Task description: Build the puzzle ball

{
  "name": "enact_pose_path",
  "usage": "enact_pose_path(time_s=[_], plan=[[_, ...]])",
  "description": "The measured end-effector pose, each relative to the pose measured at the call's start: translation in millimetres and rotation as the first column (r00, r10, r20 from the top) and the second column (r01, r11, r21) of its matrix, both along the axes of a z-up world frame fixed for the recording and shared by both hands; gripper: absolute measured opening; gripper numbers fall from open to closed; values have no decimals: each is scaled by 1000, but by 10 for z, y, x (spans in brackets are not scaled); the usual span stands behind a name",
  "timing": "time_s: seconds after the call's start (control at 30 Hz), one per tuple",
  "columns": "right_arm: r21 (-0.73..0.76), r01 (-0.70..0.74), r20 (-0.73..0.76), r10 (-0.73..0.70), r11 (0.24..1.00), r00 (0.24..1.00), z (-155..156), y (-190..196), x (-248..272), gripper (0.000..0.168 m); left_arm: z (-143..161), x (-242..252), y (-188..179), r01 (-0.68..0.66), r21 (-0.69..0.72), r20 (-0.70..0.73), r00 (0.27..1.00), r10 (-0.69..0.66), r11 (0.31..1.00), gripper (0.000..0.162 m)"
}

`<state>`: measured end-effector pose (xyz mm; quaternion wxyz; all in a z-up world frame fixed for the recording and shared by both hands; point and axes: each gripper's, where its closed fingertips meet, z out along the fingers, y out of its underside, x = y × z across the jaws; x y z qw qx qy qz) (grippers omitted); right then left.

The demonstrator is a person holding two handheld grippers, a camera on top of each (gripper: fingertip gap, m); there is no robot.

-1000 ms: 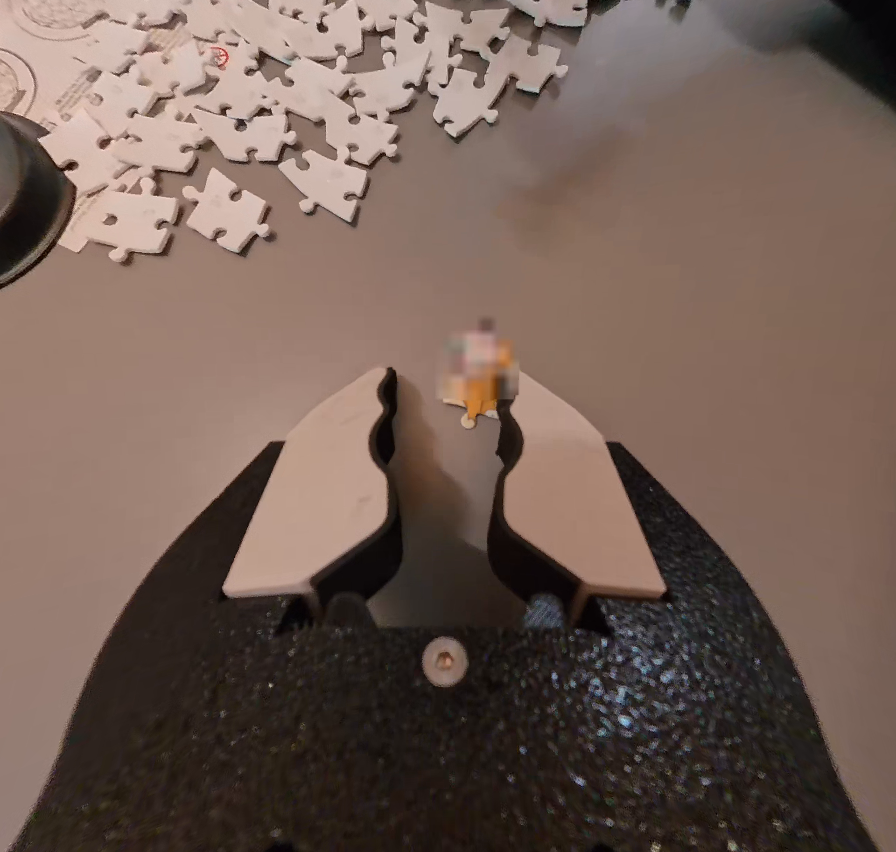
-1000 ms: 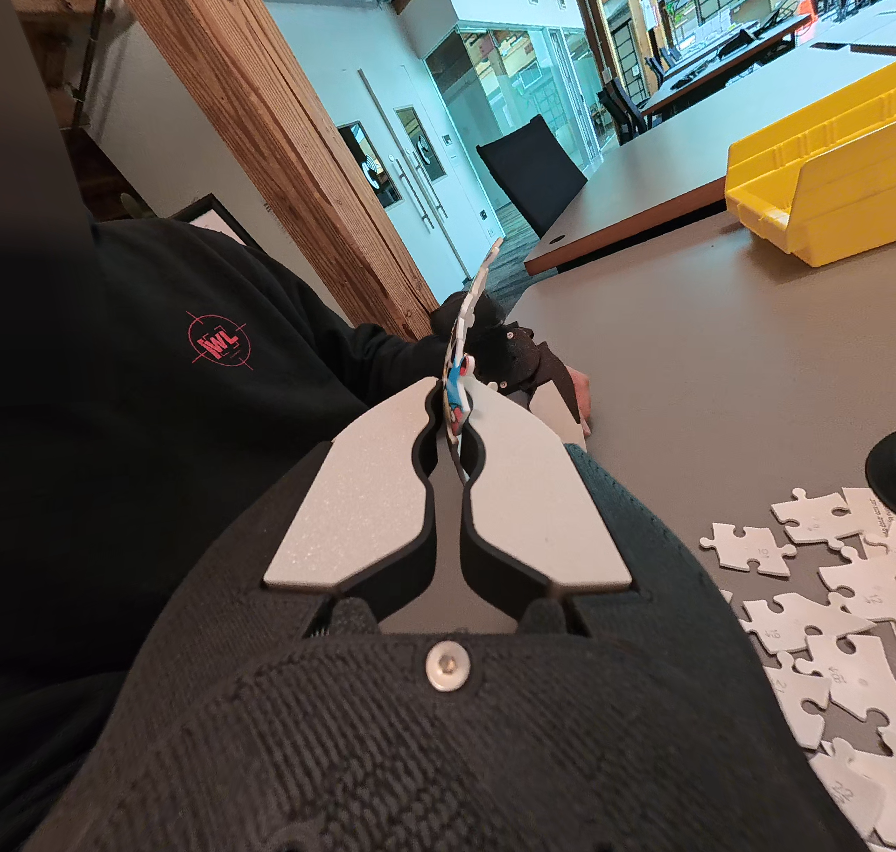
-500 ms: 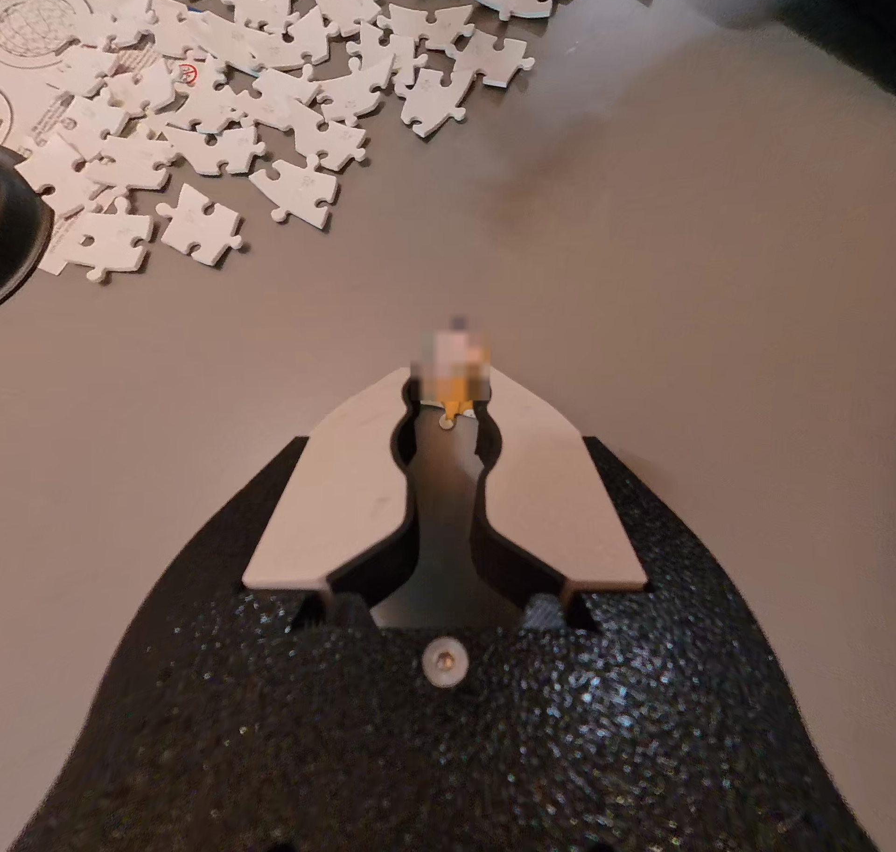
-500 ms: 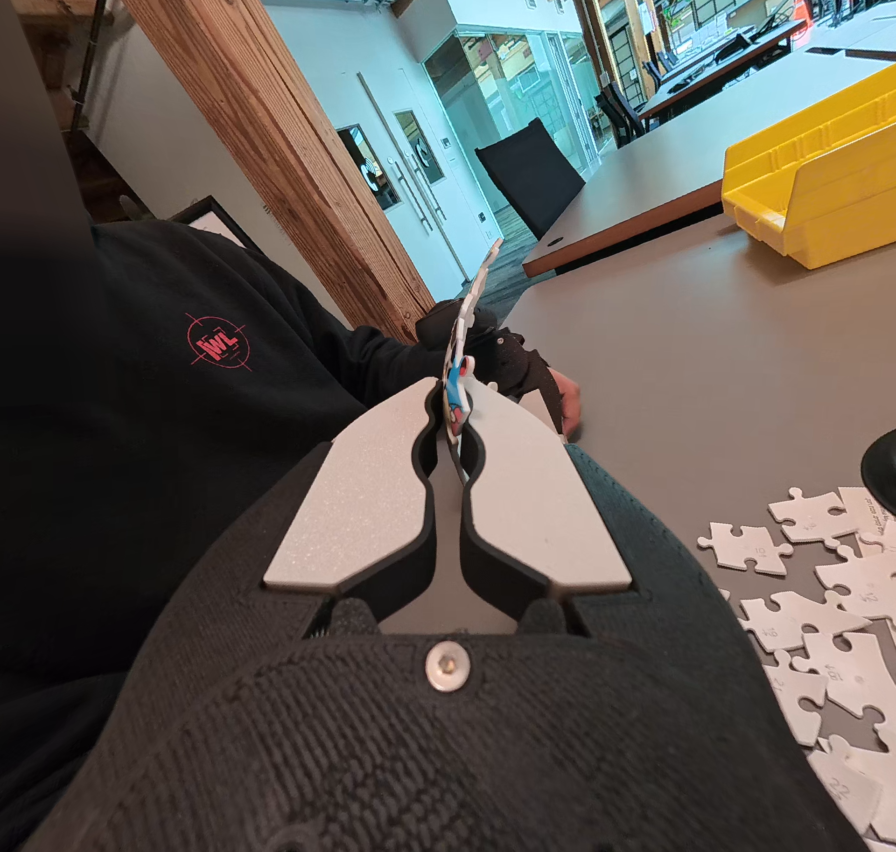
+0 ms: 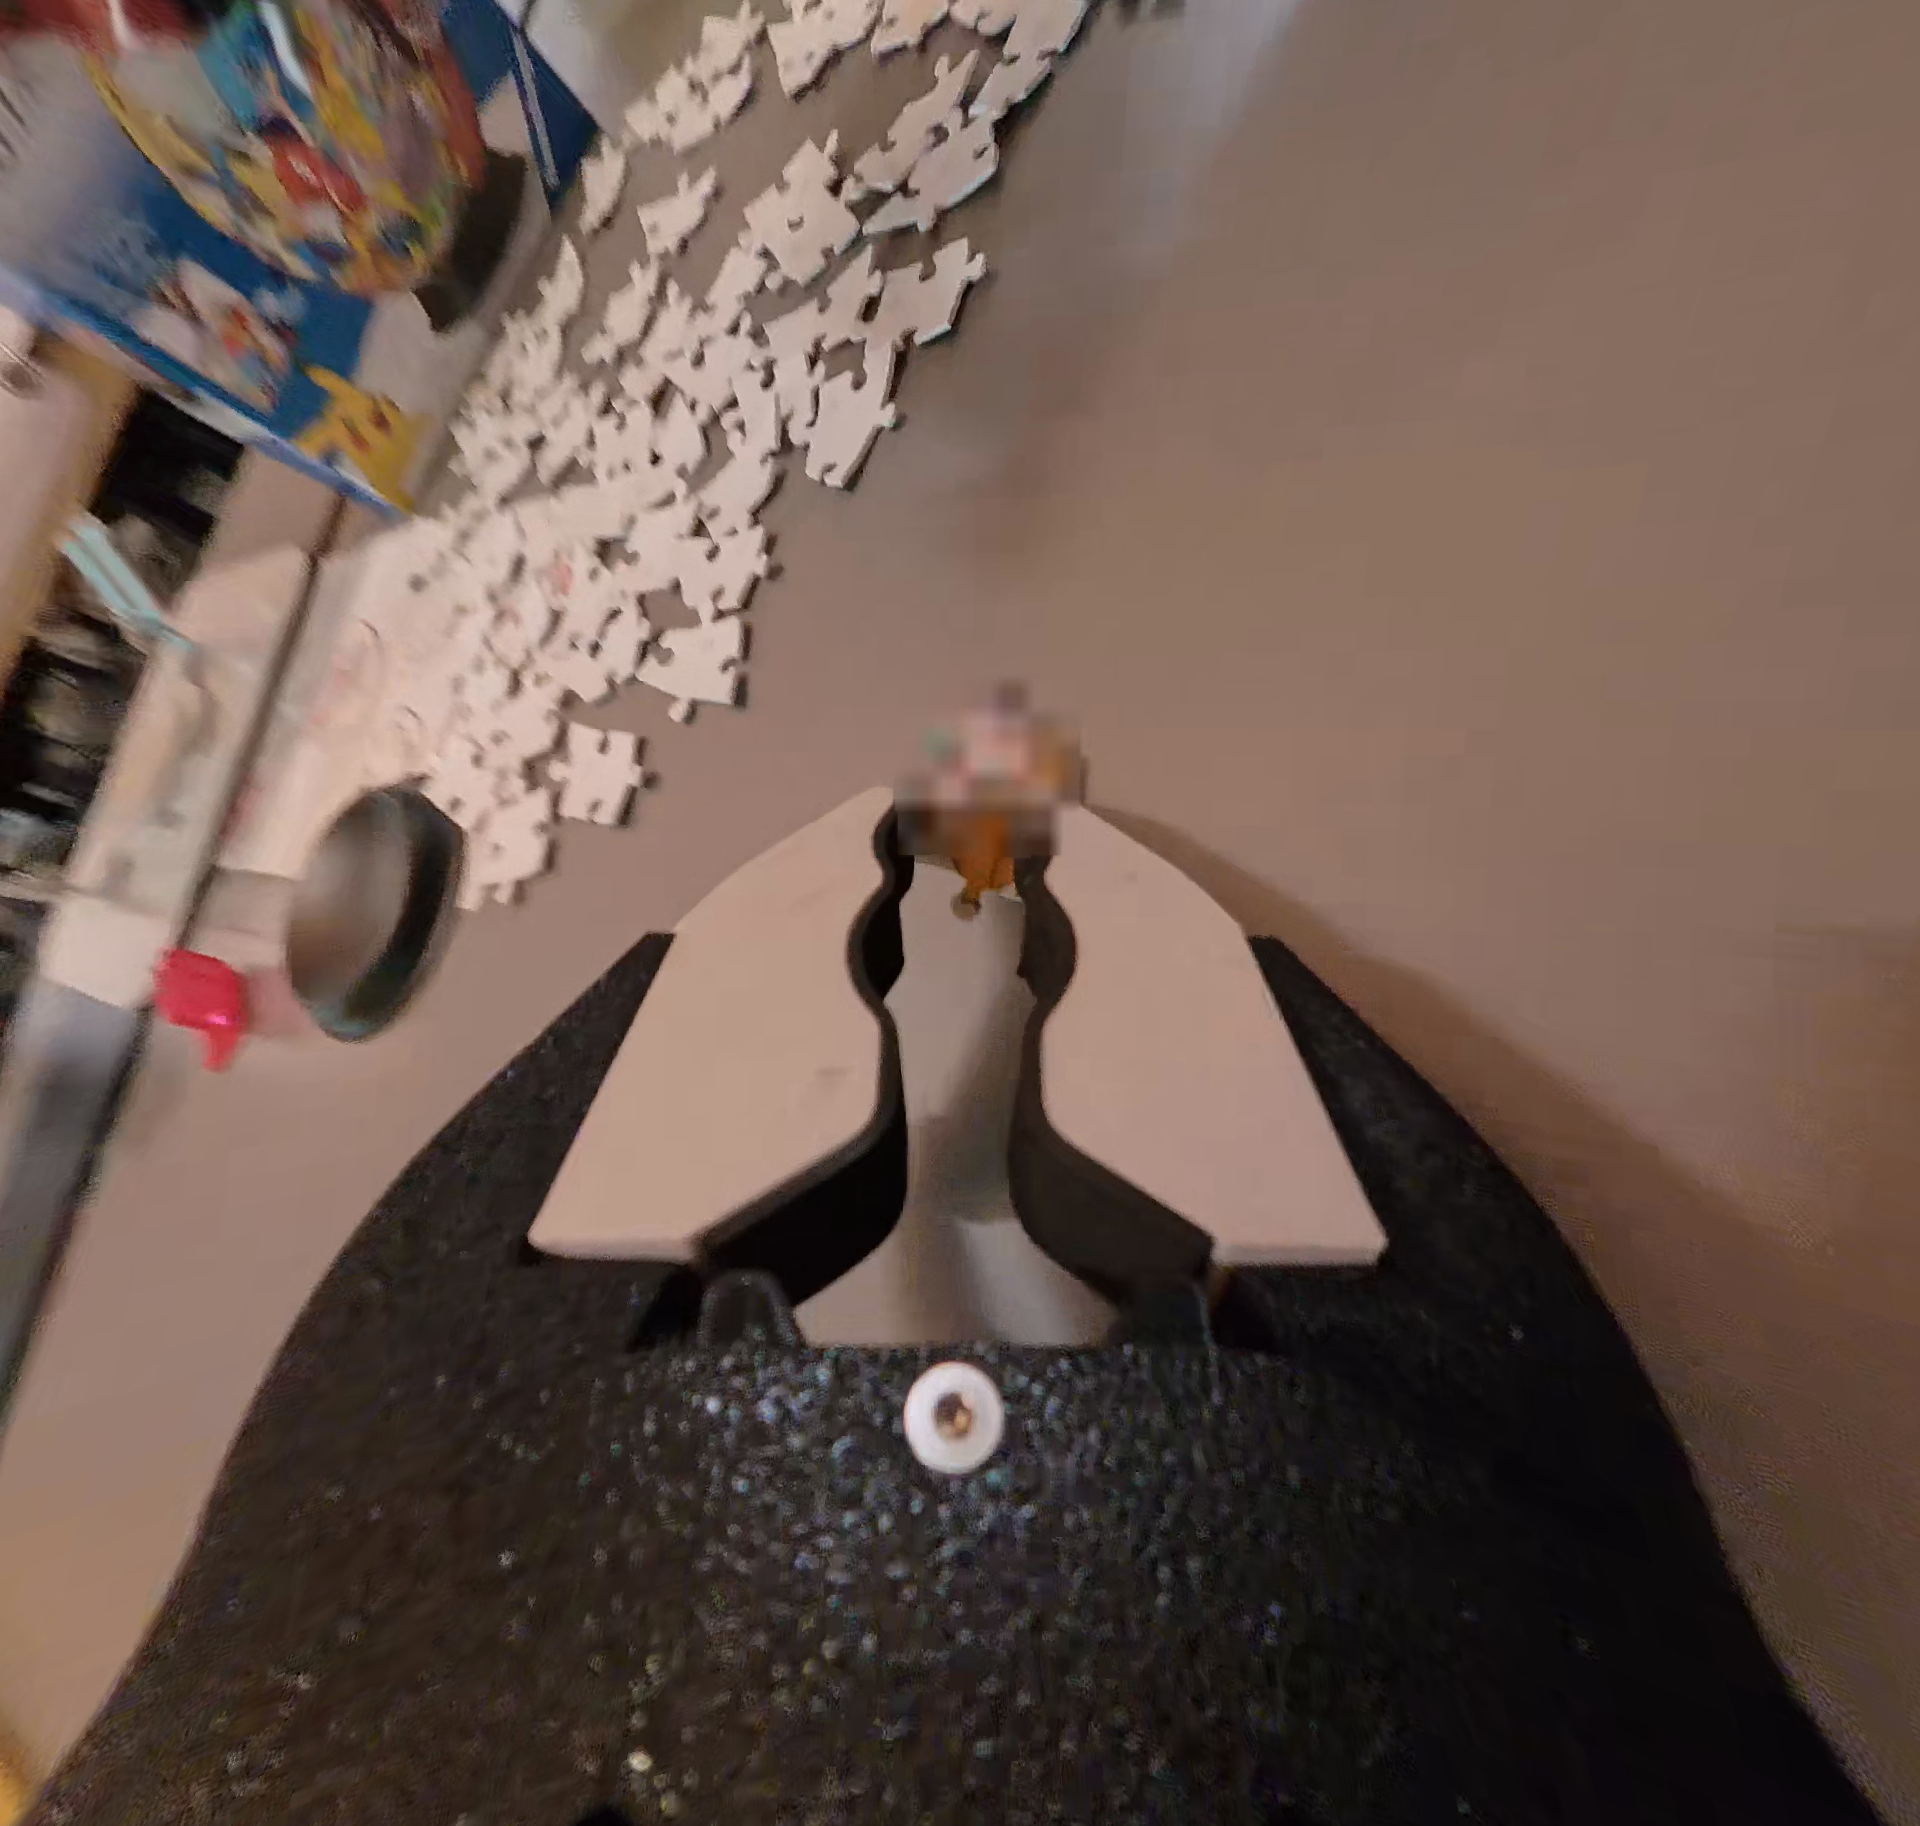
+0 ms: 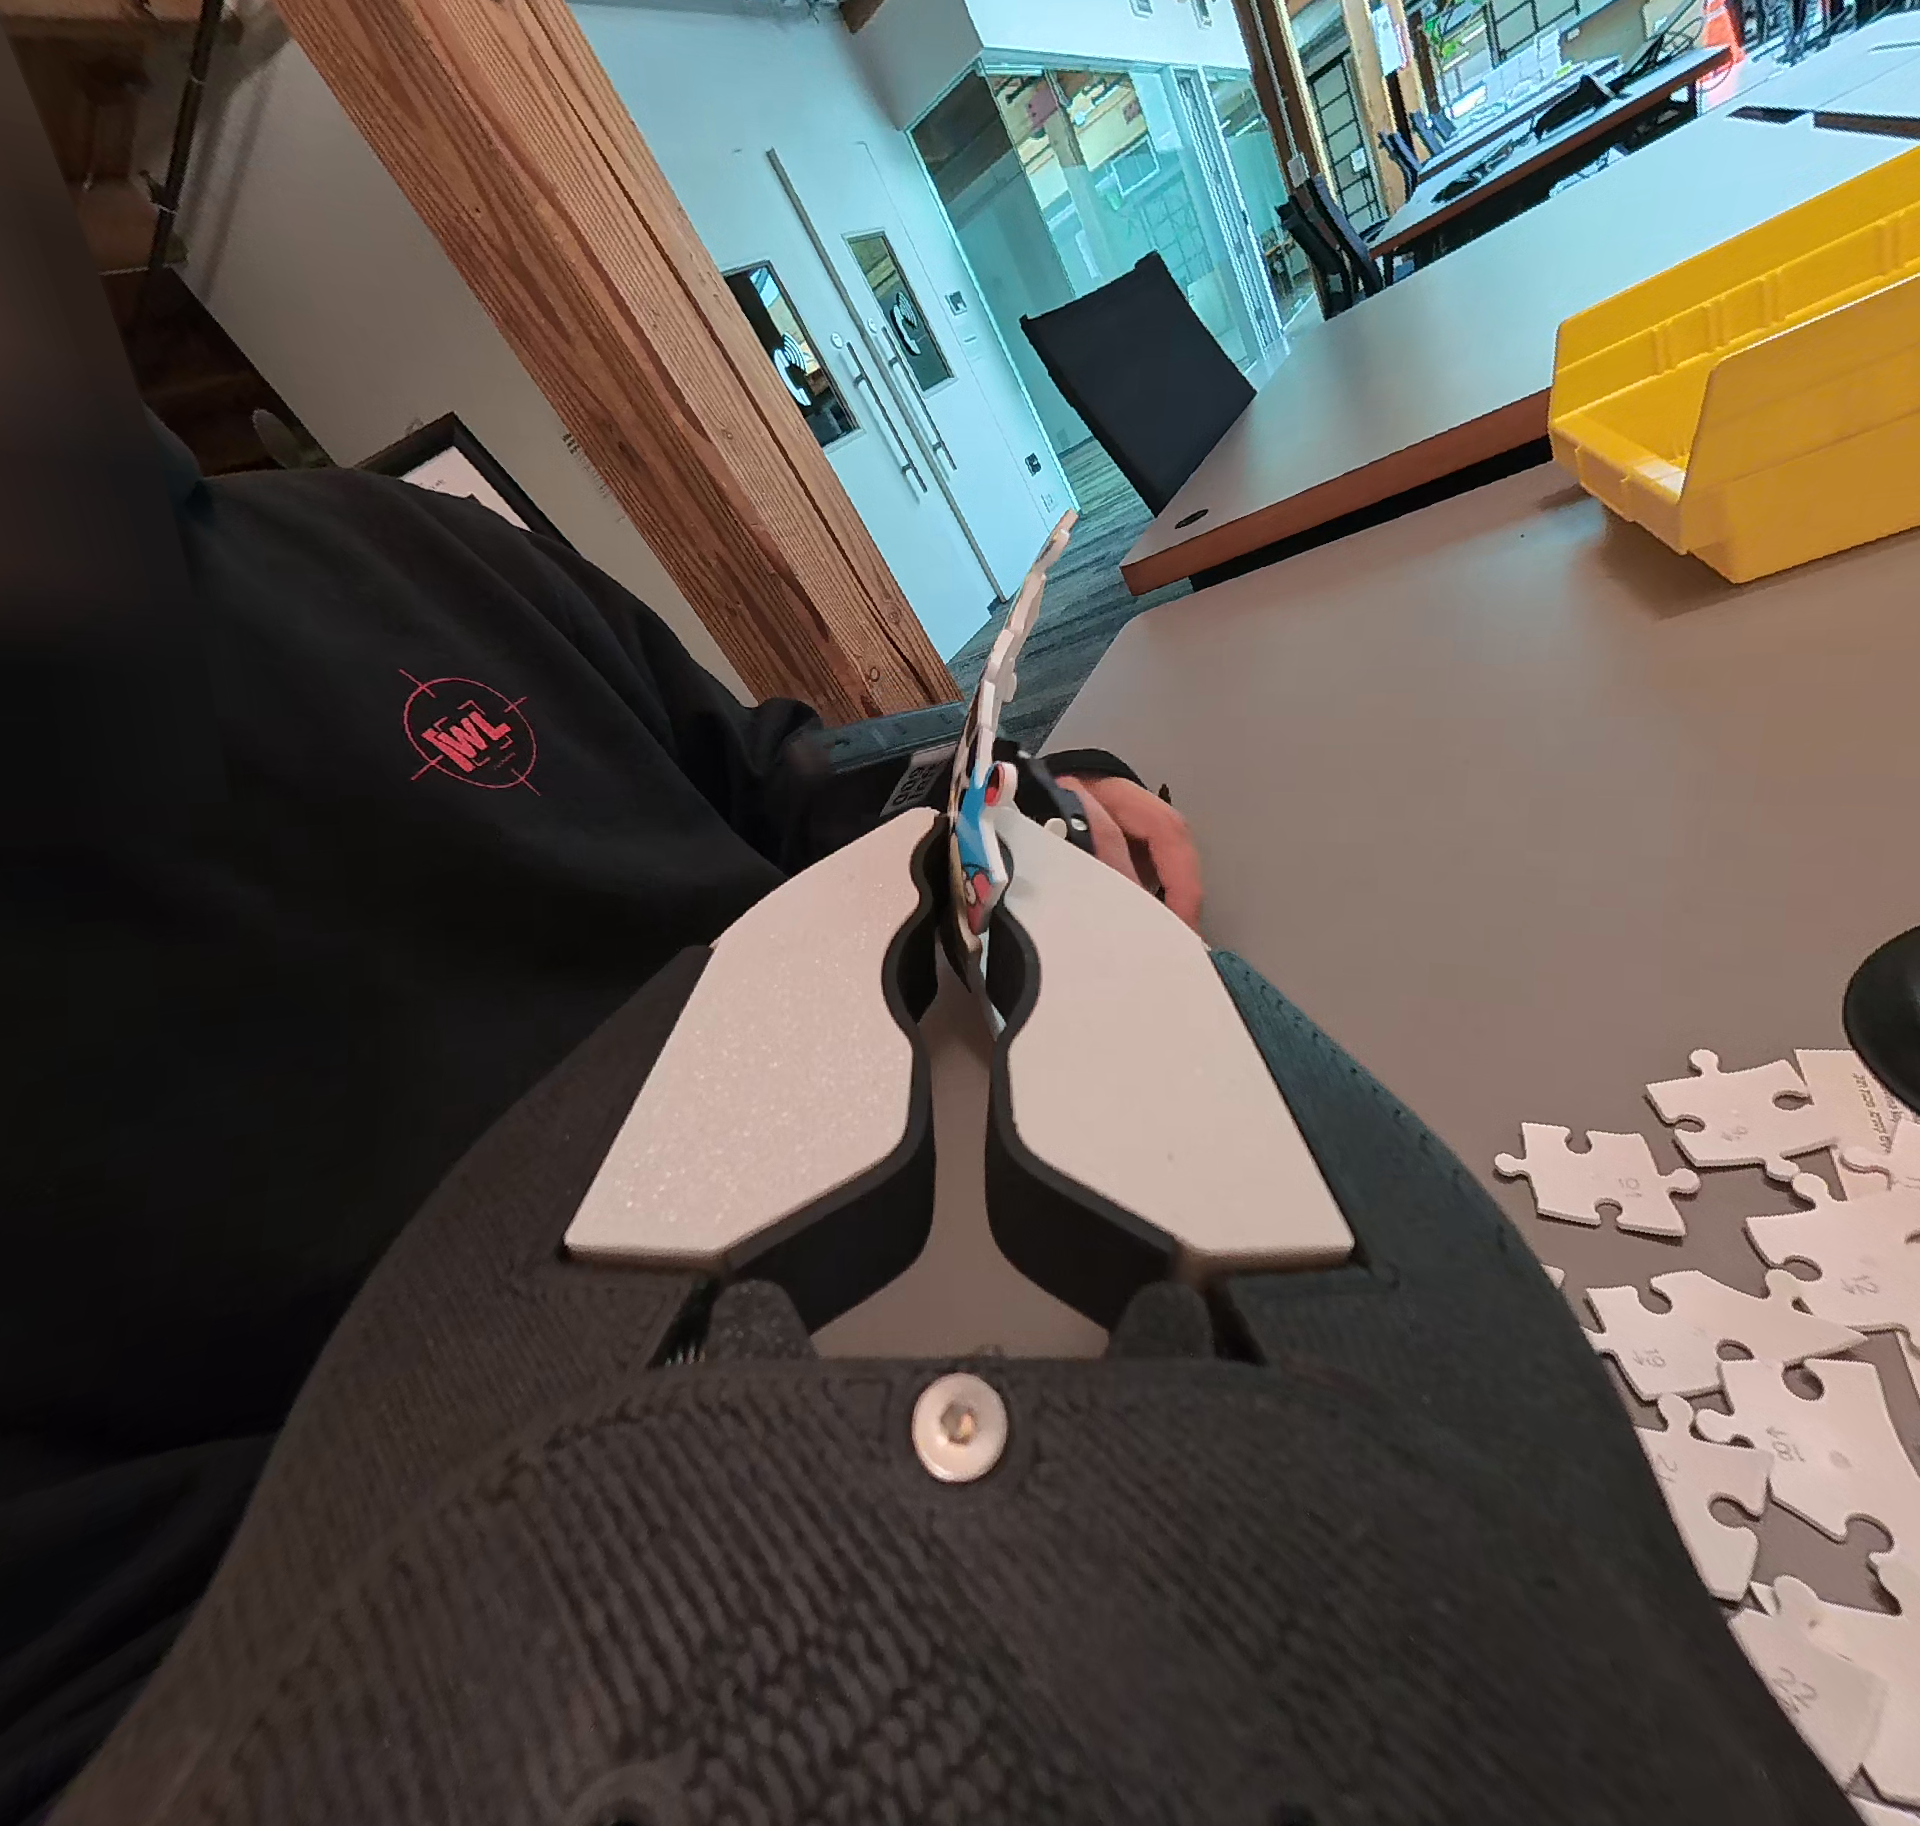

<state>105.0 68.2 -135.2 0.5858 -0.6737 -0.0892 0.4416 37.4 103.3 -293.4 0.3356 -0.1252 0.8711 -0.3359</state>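
The left gripper (image 5: 971, 846) pinches one small orange puzzle piece (image 5: 982, 857) above the worktop (image 5: 1455, 529). The right gripper (image 6: 971, 877) clamps a curved strip of joined pieces (image 6: 1003, 675): light, thin, easily bent apart, so best held near the joints.

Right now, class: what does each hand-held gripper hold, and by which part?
Left hand-held gripper: one orange puzzle piece, by its near edge. Right hand-held gripper: a curved strip of joined pieces, by its lower end.
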Motion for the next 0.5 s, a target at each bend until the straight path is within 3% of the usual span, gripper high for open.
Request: enact_pose_path(time_s=[0.2,0.37,0.5], plan=[[-1,-1,-2,1,1000,1000,-5,5,-2,4,46,15,0,12,71,169,985,-24,997,17],[-2,4,-8,-4,1000,1000,-10,11,12,4,27,107,108,-51,261,338,940,-42,964,17],[-3,0,-5,0,1000,1000,-13,13,2,4,-18,147,127,-62,281,260,966,-13,958,17]])
